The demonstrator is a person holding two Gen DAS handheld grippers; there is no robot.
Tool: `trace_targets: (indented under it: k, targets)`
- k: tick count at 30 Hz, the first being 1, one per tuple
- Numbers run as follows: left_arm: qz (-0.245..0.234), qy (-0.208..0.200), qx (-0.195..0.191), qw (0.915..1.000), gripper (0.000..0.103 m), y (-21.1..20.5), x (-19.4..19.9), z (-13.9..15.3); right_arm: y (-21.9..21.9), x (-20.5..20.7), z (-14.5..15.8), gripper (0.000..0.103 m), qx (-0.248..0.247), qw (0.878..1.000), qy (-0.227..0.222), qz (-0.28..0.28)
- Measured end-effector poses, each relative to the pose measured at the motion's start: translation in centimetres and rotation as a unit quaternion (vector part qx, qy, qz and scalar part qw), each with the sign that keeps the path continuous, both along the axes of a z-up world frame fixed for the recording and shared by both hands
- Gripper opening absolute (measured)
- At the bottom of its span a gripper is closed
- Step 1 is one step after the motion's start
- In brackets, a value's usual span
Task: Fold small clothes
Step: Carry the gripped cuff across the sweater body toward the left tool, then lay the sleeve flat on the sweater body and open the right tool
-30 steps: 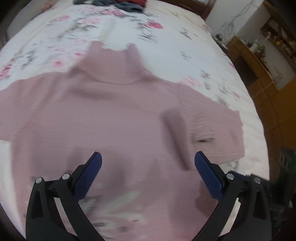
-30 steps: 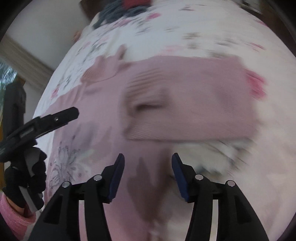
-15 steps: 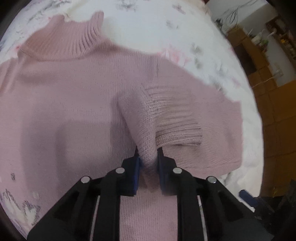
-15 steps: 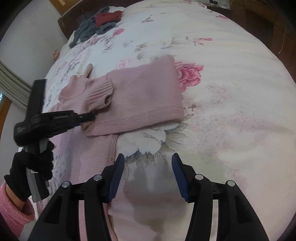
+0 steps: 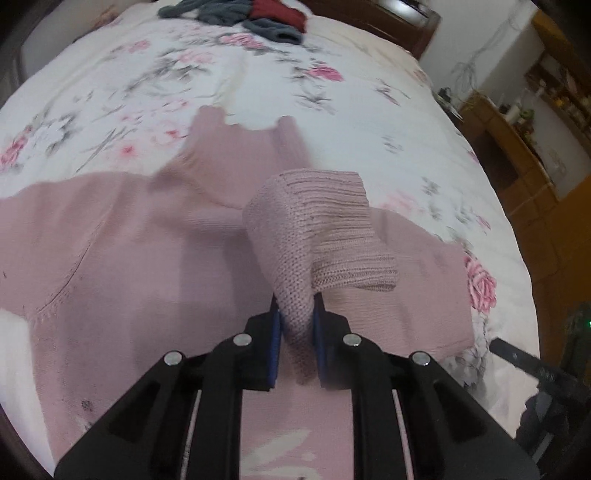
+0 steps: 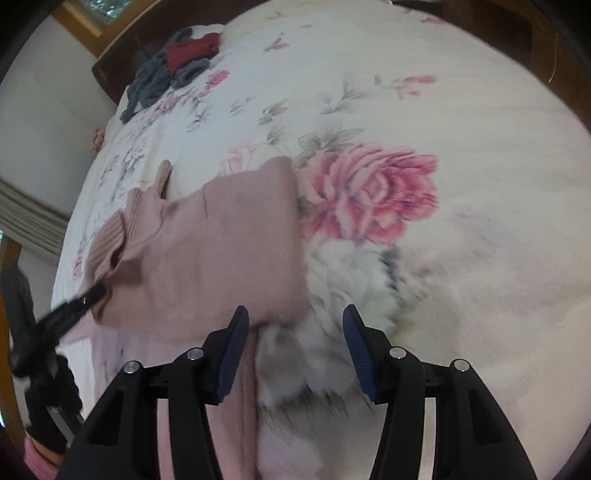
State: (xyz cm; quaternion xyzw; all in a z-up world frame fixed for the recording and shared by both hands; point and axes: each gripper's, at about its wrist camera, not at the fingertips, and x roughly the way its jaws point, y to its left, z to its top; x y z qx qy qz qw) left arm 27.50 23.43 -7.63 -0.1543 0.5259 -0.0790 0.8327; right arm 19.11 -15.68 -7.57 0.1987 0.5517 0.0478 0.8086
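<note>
On the floral bedspread [image 5: 369, 110], a pink knit turtleneck sweater [image 5: 147, 258] lies flat, collar toward the headboard. Left gripper [image 5: 297, 332] clenched on the sleeve [image 5: 314, 240], near its ribbed cuff [image 5: 354, 269], knit bunched between the blue pads and lifted off the sweater body. The sleeve is folded inward across the chest. In the right wrist view the sweater's folded edge [image 6: 229, 251] lies beside a big pink rose print. Right gripper [image 6: 295, 343] released, jaws apart, nothing between them, hovering above the sweater's side edge and bedspread [image 6: 480, 147]. Grey and red clothes pile [image 5: 251, 14] at the far end of the bed, well apart from the sweater. Wooden furniture [image 5: 517, 155] off to the right.
</note>
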Motion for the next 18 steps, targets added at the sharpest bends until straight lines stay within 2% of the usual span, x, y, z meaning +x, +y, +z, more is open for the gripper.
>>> trace_targets:
  k: [2,5,11,15,18]
  targets:
    - [0.004,0.007,0.001,1.0,0.014,0.9,-0.1,-0.6,0.8,1.7,-1.5,0.053,0.008,1.0,0.023,0.003]
    - [0.01,0.016,0.006,0.9998,0.014,1.9,0.0,-1.9,2.1,2.9,-3.4,0.05,-0.017,0.999,0.049,0.012]
    - [0.03,0.039,0.006,0.9988,0.022,4.4,0.0,-4.7,3.5,3.4,-4.6,0.051,-0.068,0.996,0.052,0.024]
    - [0.056,0.025,0.011,0.9981,0.022,7.1,-1.0,-3.8,3.4,3.1,-3.9,0.051,-0.062,0.996,0.048,0.029]
    - [0.068,0.007,0.012,0.9976,0.034,9.7,-2.5,-2.3,3.2,2.3,-2.2,0.051,-0.07,0.997,0.027,0.027]
